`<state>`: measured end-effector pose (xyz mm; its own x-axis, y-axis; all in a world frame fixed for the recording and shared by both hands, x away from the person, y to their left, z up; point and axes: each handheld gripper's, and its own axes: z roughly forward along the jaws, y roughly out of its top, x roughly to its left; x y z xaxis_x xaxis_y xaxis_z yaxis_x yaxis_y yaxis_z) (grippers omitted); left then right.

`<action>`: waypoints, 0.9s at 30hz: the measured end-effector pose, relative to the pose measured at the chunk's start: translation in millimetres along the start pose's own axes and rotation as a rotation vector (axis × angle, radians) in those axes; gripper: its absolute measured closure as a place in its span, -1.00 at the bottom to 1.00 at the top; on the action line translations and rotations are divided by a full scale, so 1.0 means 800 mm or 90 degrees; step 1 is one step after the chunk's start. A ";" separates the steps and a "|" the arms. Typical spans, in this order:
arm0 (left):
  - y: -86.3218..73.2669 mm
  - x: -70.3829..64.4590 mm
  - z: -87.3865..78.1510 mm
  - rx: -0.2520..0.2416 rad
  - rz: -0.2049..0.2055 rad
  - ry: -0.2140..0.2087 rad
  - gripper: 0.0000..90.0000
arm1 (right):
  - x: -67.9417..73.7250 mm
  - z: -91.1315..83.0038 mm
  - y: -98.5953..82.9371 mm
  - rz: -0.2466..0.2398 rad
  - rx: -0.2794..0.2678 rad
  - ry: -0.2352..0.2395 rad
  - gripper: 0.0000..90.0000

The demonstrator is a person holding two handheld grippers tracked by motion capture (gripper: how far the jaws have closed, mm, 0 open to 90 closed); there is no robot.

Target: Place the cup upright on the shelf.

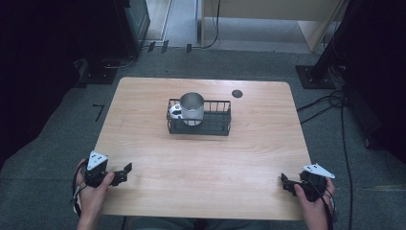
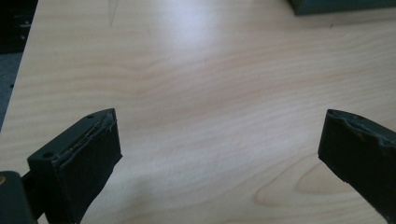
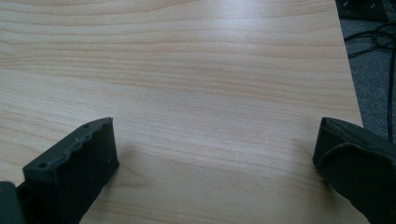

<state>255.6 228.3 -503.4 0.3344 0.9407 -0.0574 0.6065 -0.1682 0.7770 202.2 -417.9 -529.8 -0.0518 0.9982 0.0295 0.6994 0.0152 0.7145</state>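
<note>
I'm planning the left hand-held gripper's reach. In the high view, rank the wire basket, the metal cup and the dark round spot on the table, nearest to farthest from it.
From the left hand-held gripper:
1. Wire basket, table centre.
2. Metal cup, in the basket's left part.
3. Dark round spot, near the far edge, right of centre.

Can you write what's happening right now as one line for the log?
left tool: open, empty | right tool: open, empty | shiny metal cup: upright in black wire basket | light wooden table: both tools at near edge

High view overhead; tool cameras close over table [image 1: 201, 158].
</note>
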 end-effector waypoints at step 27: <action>-0.013 -0.002 0.016 0.086 0.032 0.037 -1.00 | 0.001 0.000 0.000 0.004 0.001 -0.003 -1.00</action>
